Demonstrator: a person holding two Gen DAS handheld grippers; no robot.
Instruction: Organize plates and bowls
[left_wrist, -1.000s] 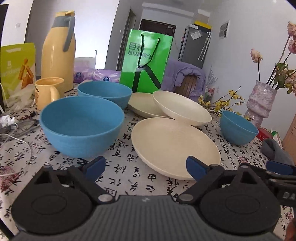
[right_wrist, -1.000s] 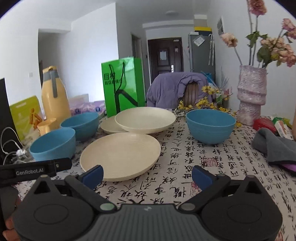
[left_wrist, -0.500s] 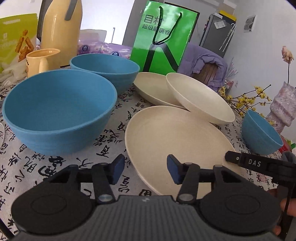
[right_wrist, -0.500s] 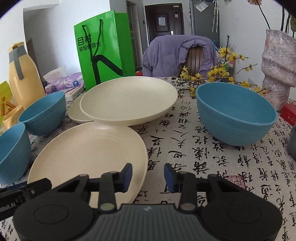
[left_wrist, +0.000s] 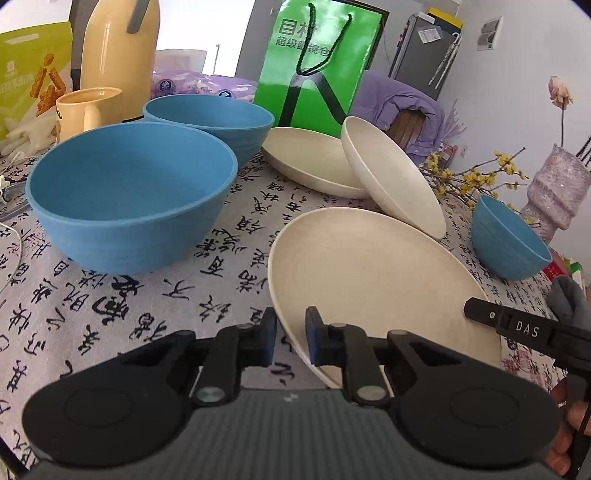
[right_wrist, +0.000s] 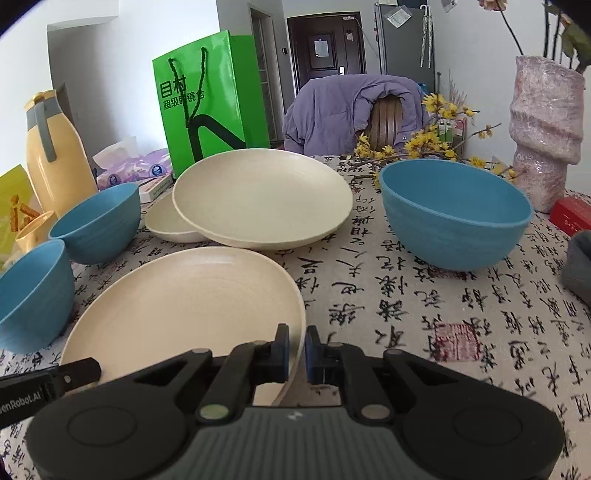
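Left gripper (left_wrist: 290, 341) straddling the near-left rim of the nearest cream plate (left_wrist: 373, 280), blue pads narrowed to a slim gap either side of the edge, contact not certain; right gripper (right_wrist: 296, 350) likewise pinched almost shut about the same plate's (right_wrist: 184, 299) near-right rim. Plate low centre on a tablecloth (right_wrist: 424, 295) printed with black calligraphy. At 12 o'clock, a second cream plate (right_wrist: 262, 197) tilted on a third (right_wrist: 162, 225). Two blue bowls (left_wrist: 129, 192) (left_wrist: 210, 127) at 10 o'clock in the left view; a third bowl (right_wrist: 454, 218) at 2 o'clock in the right view. Green bag (right_wrist: 207, 107) behind, dark characters "目村". "DAS" readable on the right tool's side (left_wrist: 526, 328); "enRobot.AI" on the left tool's (right_wrist: 22, 397).
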